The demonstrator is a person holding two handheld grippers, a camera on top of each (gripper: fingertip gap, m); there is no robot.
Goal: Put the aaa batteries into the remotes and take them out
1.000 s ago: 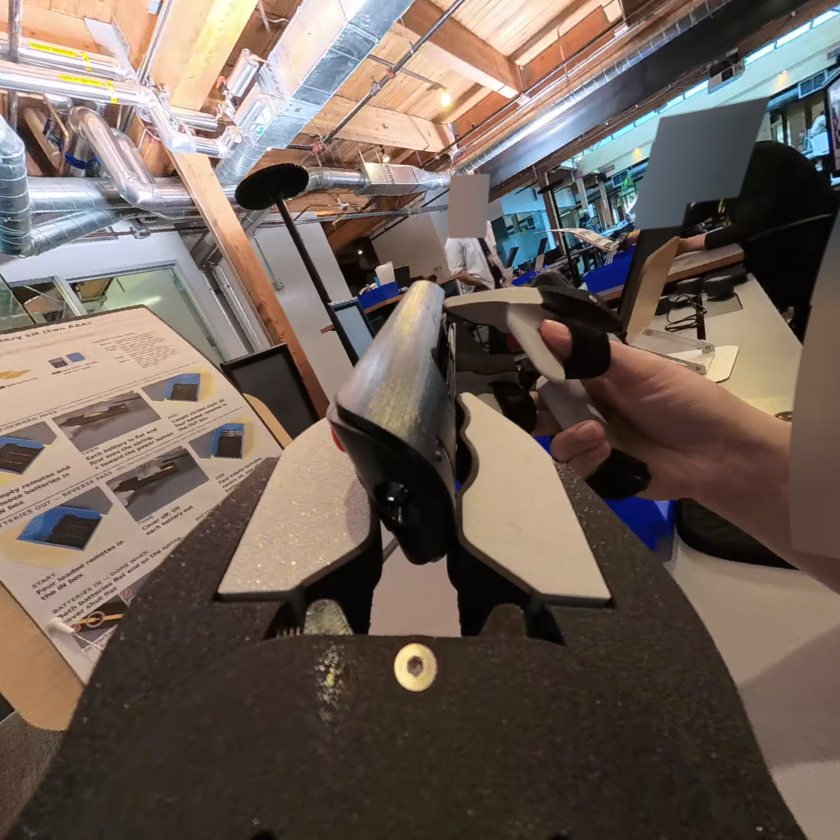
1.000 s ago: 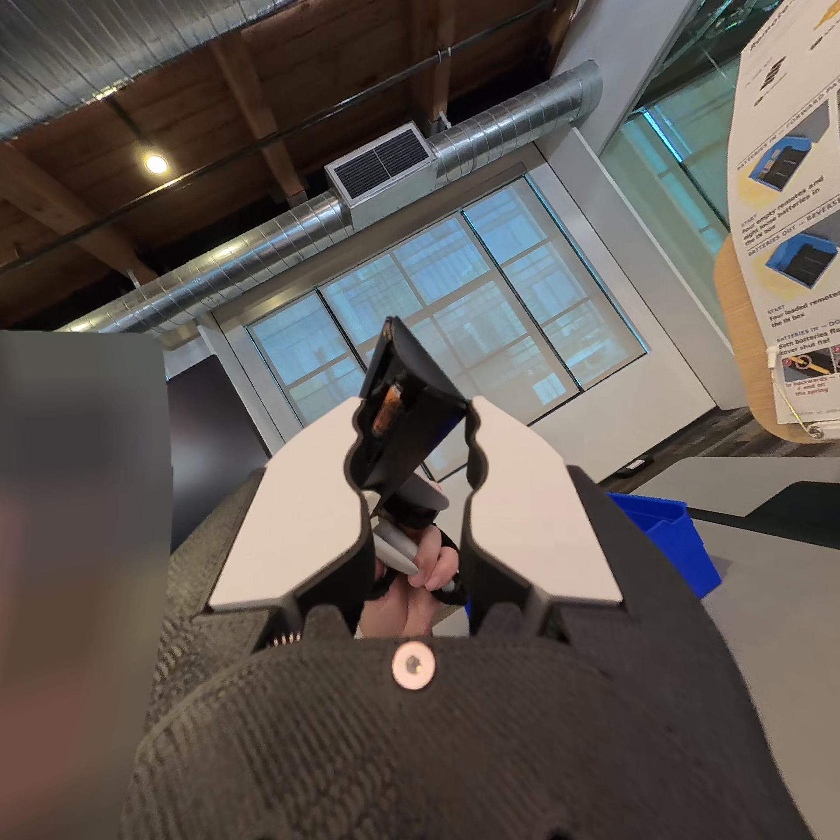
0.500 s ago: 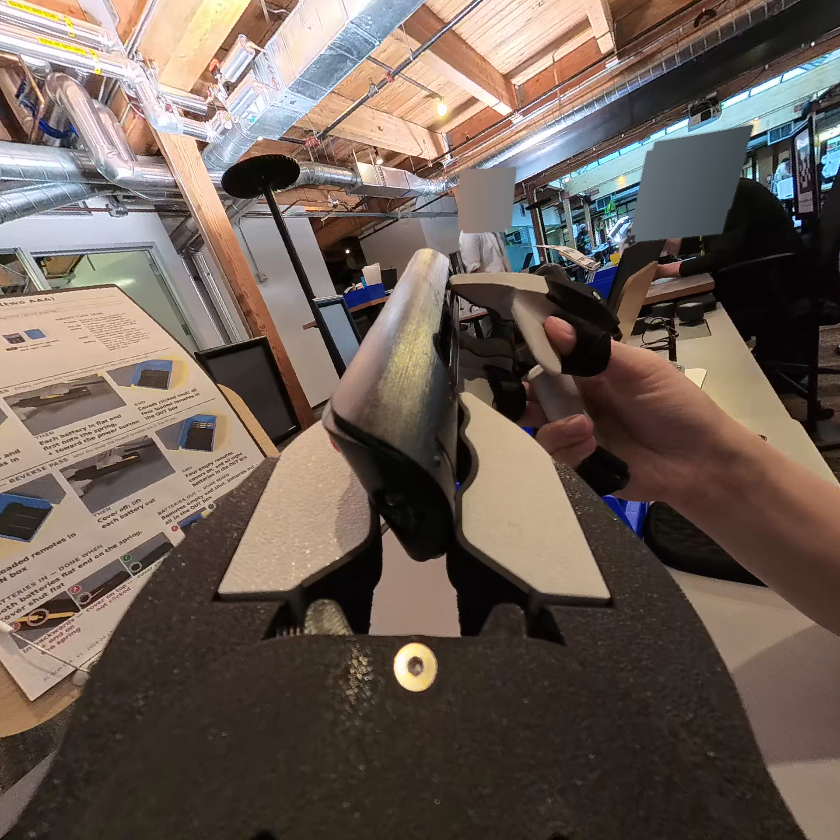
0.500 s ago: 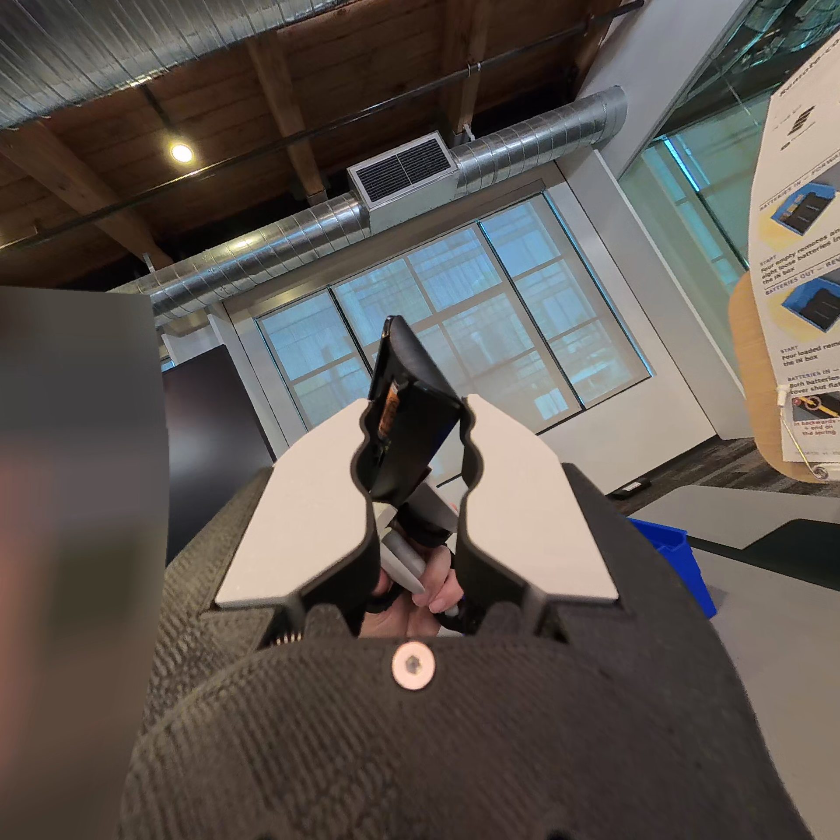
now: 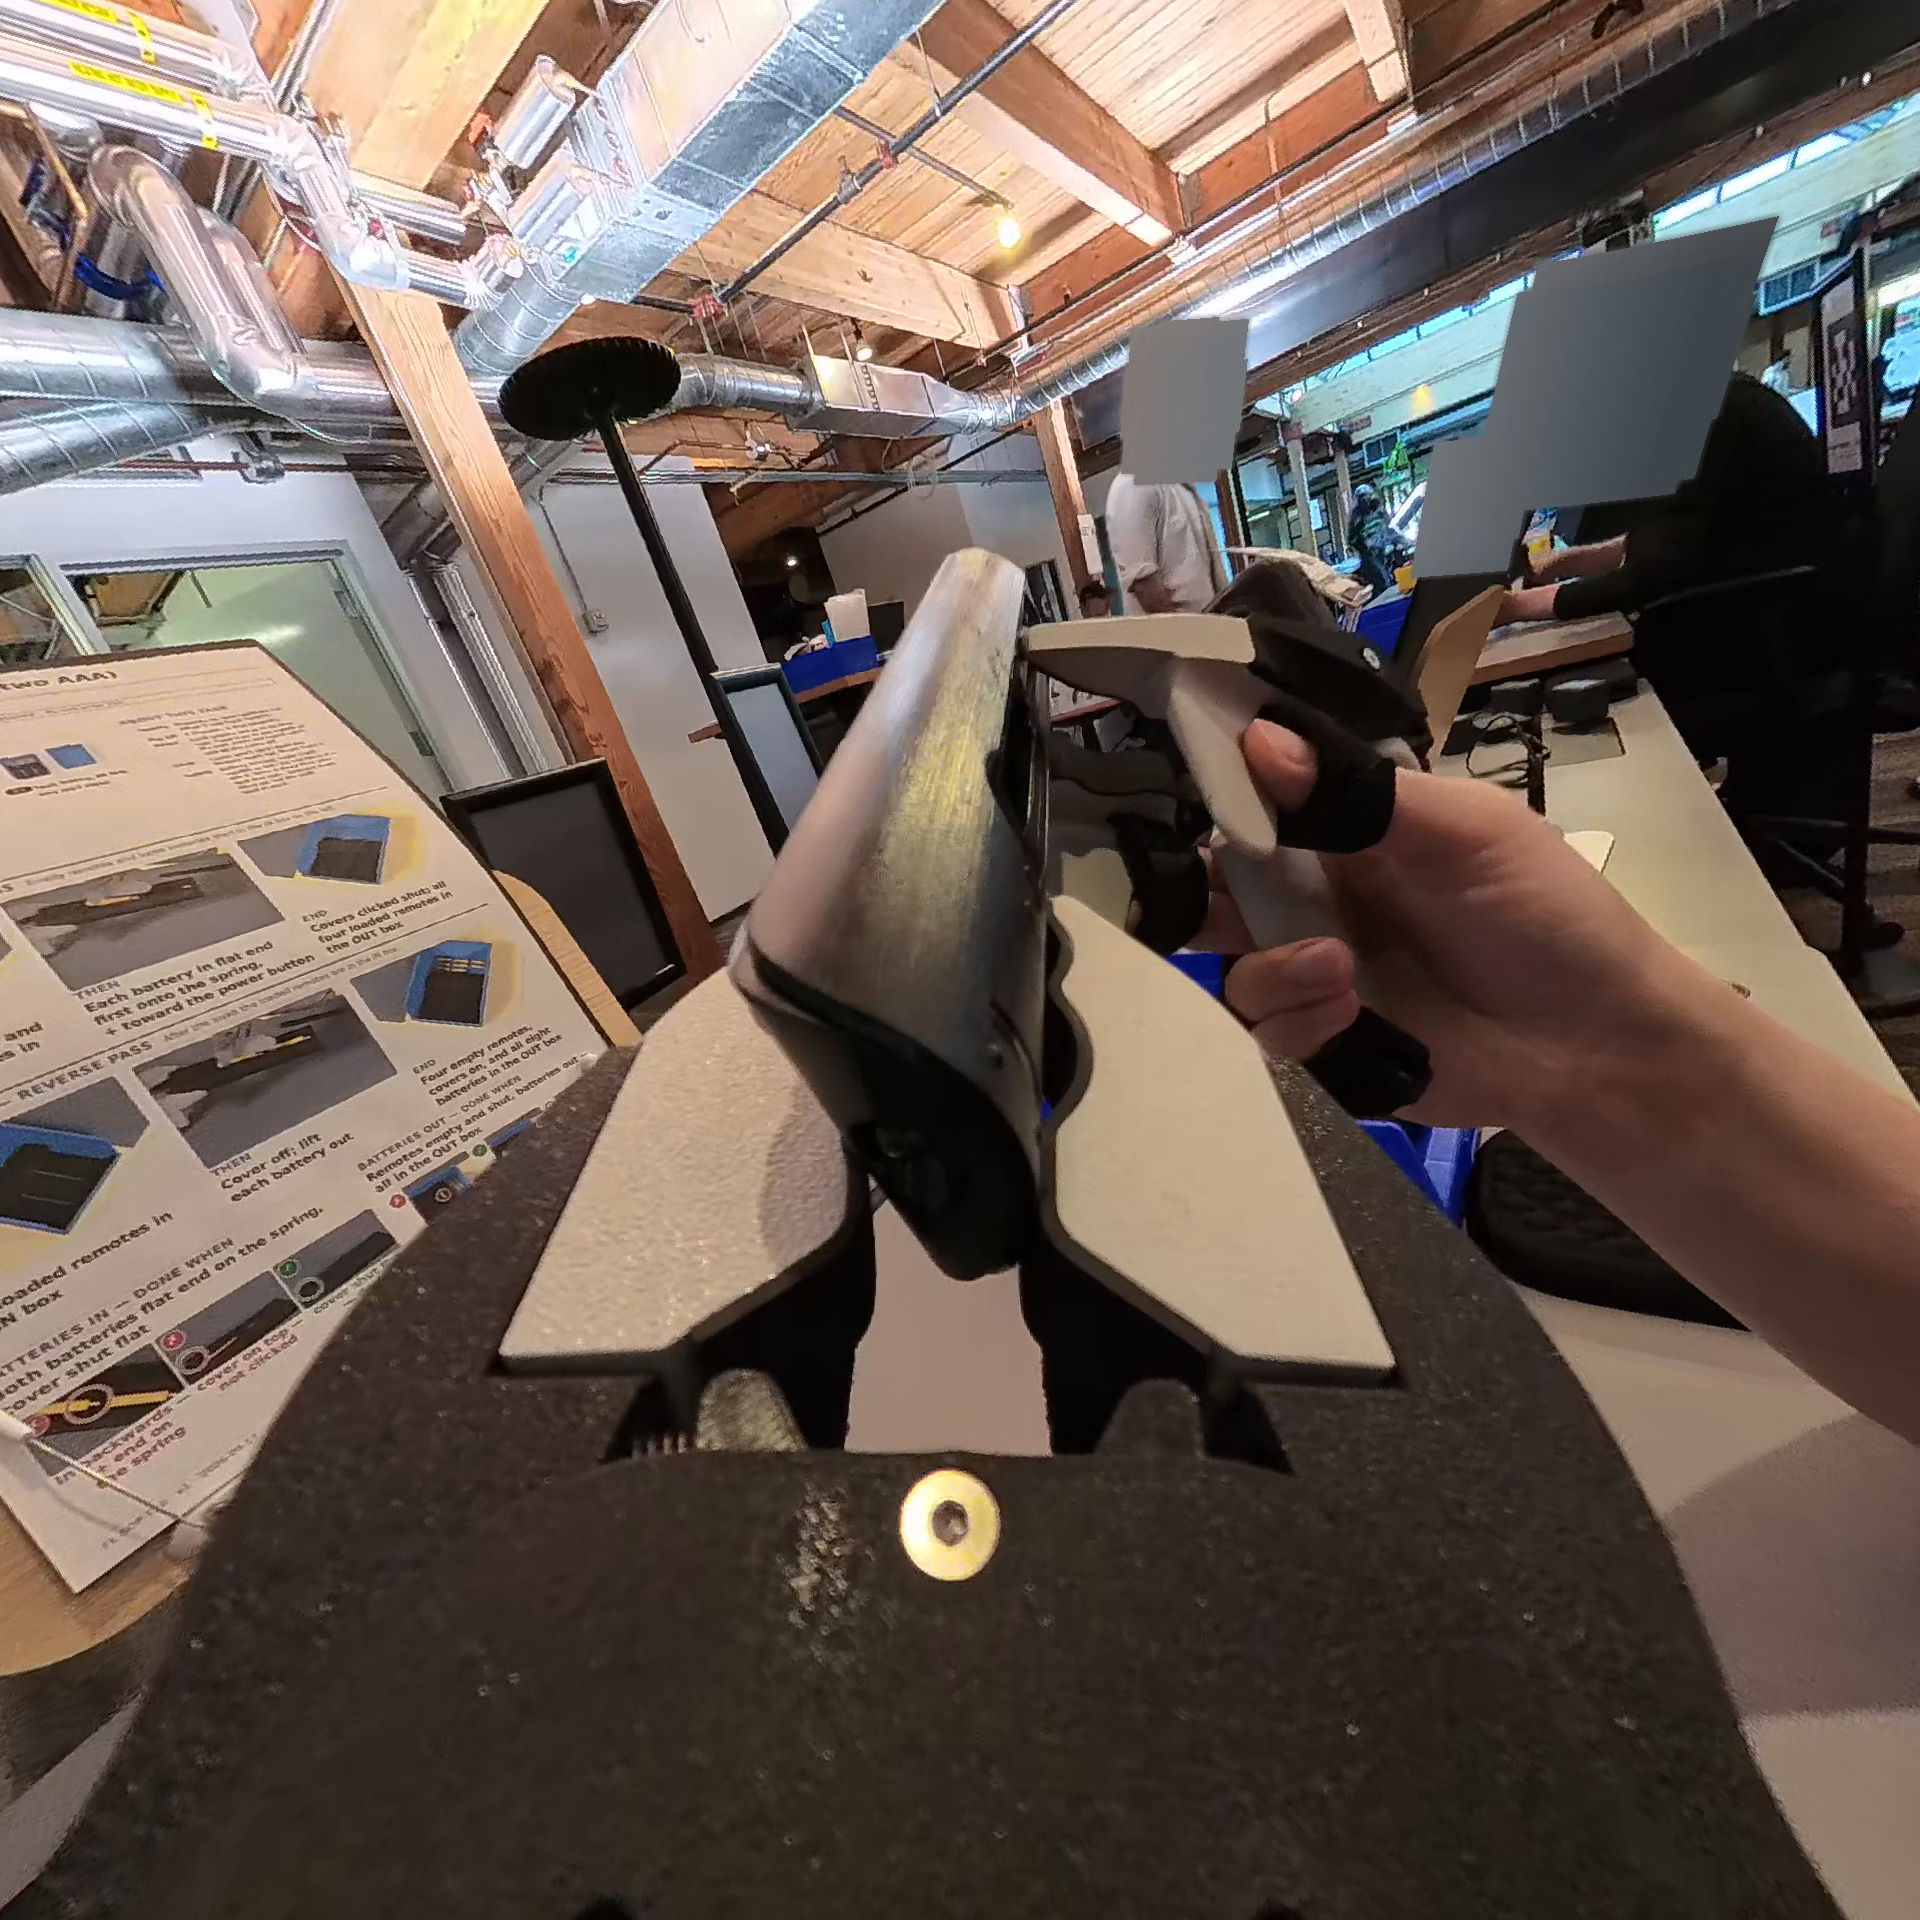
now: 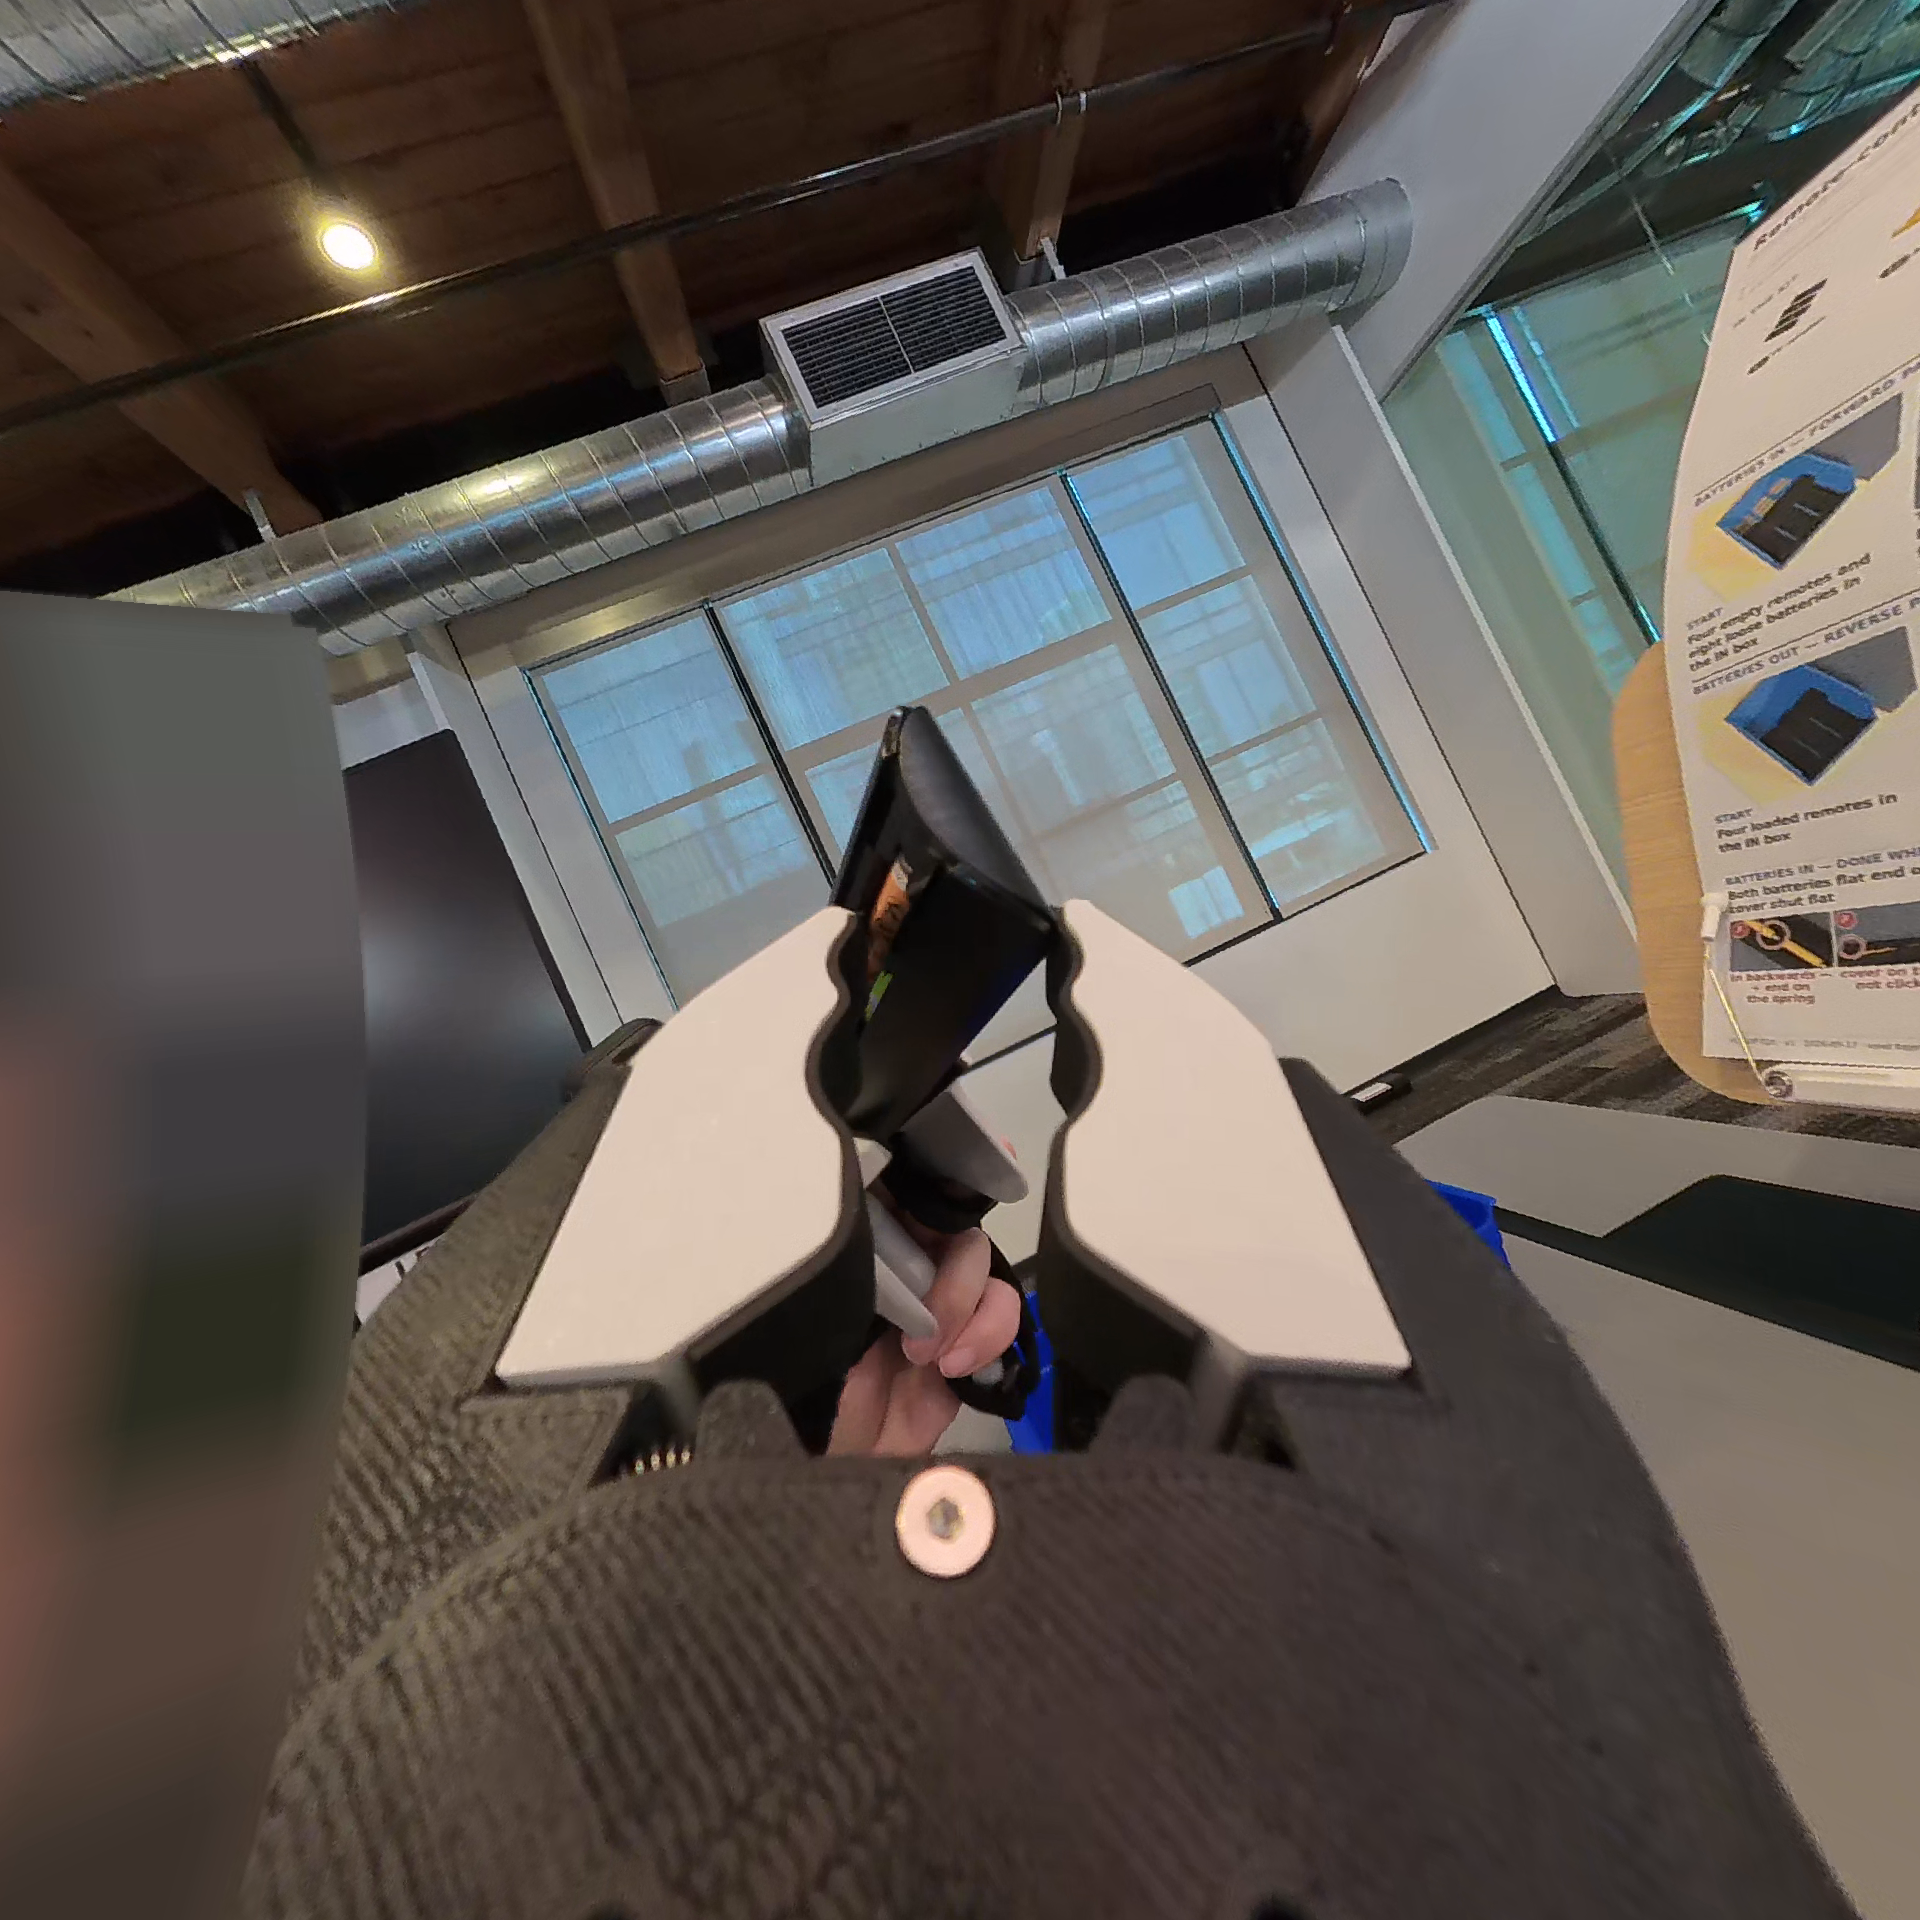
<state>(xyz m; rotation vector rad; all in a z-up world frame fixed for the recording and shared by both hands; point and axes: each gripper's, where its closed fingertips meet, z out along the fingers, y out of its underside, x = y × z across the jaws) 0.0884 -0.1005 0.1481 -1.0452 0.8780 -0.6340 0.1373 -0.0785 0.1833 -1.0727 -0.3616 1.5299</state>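
Observation:
Both grippers hold one black remote [image 5: 904, 883] up in the air. My left gripper [image 5: 914, 956] is shut on its near, rounded end. My right gripper [image 5: 1143, 649], held by a bare hand [image 5: 1455, 935], meets the remote's far end from the right. In the right wrist view my right gripper [image 6: 956, 914] is shut across the end of the remote [image 6: 940, 821], and its open compartment shows an orange and black battery [image 6: 891, 904]. Below it, the left gripper [image 6: 956, 1164] and the hand holding it [image 6: 935, 1351] are visible.
An instruction poster on a wooden board [image 5: 208, 987] stands at the left; it also shows in the right wrist view [image 6: 1818, 675]. A blue bin [image 5: 1444, 1153] sits on the grey table [image 5: 1662, 831] below. A black floor lamp [image 5: 623, 488] and people at desks are behind.
Both grippers keep their hold. The remote has tilted a little to the right in the left wrist view, and both cameras have swung slightly, showing more of the room and poster.

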